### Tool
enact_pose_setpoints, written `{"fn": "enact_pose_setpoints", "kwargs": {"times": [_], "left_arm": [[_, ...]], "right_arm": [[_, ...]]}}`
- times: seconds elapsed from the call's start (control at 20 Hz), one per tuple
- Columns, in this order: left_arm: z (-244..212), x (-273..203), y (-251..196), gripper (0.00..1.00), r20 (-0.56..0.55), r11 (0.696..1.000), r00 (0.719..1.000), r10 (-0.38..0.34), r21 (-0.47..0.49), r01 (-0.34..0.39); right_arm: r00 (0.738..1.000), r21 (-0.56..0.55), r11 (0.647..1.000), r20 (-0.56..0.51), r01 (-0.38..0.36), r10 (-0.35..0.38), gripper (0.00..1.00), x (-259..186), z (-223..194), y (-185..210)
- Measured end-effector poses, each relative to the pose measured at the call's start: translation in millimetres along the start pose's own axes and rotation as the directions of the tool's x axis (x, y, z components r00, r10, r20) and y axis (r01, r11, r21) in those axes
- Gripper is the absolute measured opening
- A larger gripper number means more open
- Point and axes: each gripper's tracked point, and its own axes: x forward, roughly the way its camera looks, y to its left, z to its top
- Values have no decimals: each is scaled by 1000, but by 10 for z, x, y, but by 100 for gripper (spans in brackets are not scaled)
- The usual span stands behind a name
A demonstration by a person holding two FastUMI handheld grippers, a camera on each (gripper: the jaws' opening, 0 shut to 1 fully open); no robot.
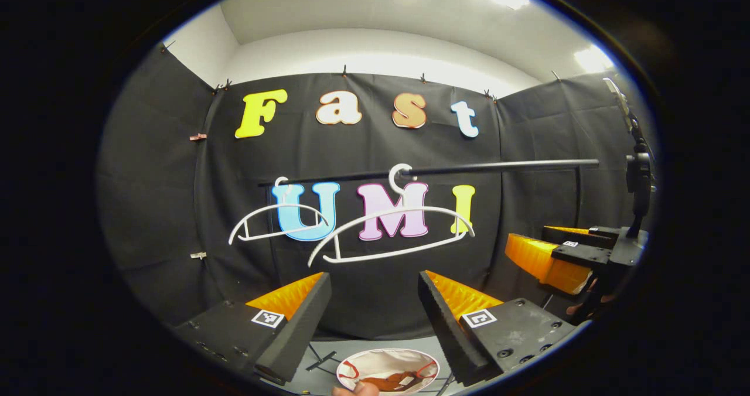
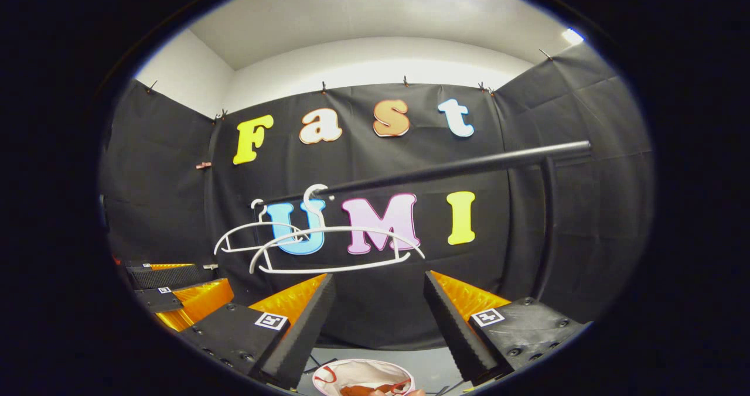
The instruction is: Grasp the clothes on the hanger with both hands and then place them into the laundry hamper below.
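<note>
— So, where are the clothes?
— Down in the laundry hamper, under two bare white hangers on the rail.
— Tools?
— Left tool and right tool gape wide, holding nothing.

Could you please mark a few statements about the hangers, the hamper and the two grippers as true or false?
1. Two white hangers hang on the black rail. True.
2. A garment is draped over the nearer hanger. False: both hangers are bare.
3. The laundry hamper below already holds some cloth. True: reddish-brown fabric lies inside it.
4. The left gripper is shut on a shirt. False: its fingers stand apart with nothing between them.
5. The right gripper is open. True.
6. The rail lies on the floor. False: it runs across the booth above the hamper, carrying the hangers.
</note>
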Motion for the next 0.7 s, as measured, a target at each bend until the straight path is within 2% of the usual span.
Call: {"fn": "enact_pose_setpoints", "kwargs": {"times": [0.3,0.5,0.55,0.7], "left_arm": [[284,-295,108,92,48,999,998,26,-20,-25],[335,-465,166,94,63,999,997,45,4,-45],[356,-518,188,92,66,998,996,55,6,-55],[438,-615,269,94,92,995,991,97,-12,-96]], "right_arm": [[998,-3,999,46,-49,49,100,-263,346,147],[997,2,998,48,-62,62,98,-354,416,185],[997,-2,998,47,-64,64,98,-367,413,180],[997,-15,998,51,-59,60,97,-385,427,169]]}}
